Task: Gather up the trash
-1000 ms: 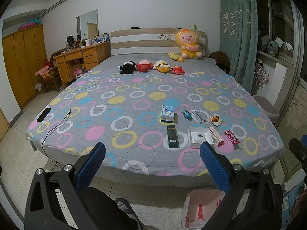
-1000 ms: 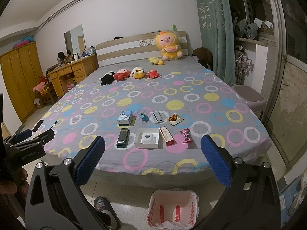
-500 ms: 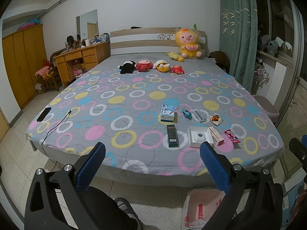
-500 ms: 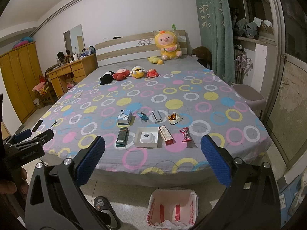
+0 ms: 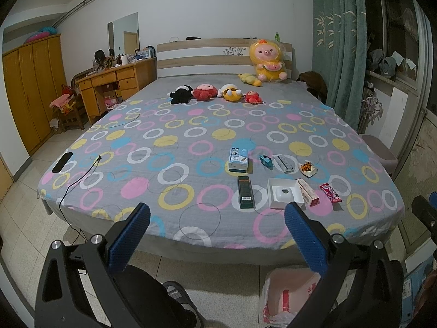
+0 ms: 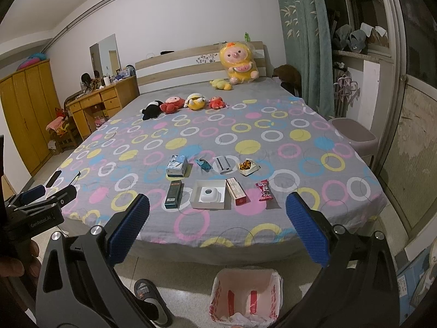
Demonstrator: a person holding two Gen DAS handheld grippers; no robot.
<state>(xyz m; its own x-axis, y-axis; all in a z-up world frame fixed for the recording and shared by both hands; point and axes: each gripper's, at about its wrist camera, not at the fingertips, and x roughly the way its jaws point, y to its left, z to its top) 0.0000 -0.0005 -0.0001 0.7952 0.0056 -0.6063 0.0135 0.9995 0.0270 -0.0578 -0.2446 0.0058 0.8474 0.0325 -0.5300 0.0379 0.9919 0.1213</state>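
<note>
Trash lies near the foot of the bed (image 5: 169, 164): a dark green box (image 5: 245, 192) (image 6: 173, 194), an open white box (image 5: 285, 193) (image 6: 209, 194), a red-and-white carton (image 5: 308, 192) (image 6: 236, 191), a red wrapper (image 5: 331, 193) (image 6: 264, 190), a blue-white box (image 5: 238, 160) (image 6: 176, 166), a small blue wrapper (image 5: 266, 161) (image 6: 203, 163), a grey pack (image 5: 284, 163) (image 6: 224, 164) and a snack tray (image 5: 307, 167) (image 6: 247, 166). A white trash bag (image 5: 286, 298) (image 6: 245, 295) stands on the floor below. My left gripper (image 5: 217, 242) and right gripper (image 6: 217, 232) are open and empty, short of the bed.
Plush toys (image 5: 203, 93) line the bed's far half, a big yellow one (image 5: 266, 63) at the headboard. A phone (image 5: 62, 161) and cable lie at the bed's left edge. A slipper (image 6: 148, 298) is on the floor. A desk (image 5: 114, 82) and wardrobe (image 5: 30, 87) stand left, a stool (image 6: 355, 136) right.
Both views have pulled back slightly from the bed; the items look a little smaller and higher. Both grippers stay open.
</note>
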